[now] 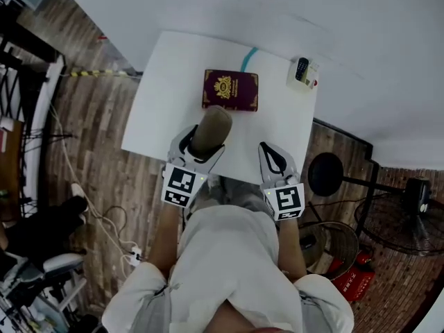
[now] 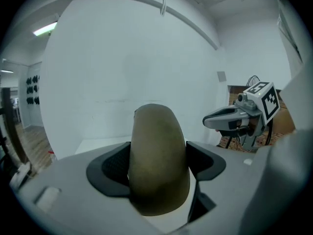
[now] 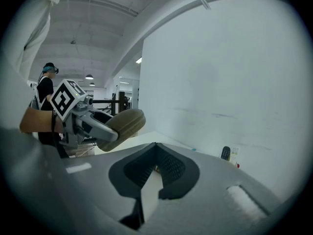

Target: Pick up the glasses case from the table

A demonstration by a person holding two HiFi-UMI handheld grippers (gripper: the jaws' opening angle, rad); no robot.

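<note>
left gripper pinching olive-brown rounded glasses case, just near-side of burgundy booklet, seemingly off white table | right gripper pressed together, empty | advice: firm even squeeze, lift straight, clear of booklet

The head view hangs high over the white table, looking steeply down. Both gripper views sit close at that table's near edge, facing level across it to the wall; all three share the olive glasses case.
</note>
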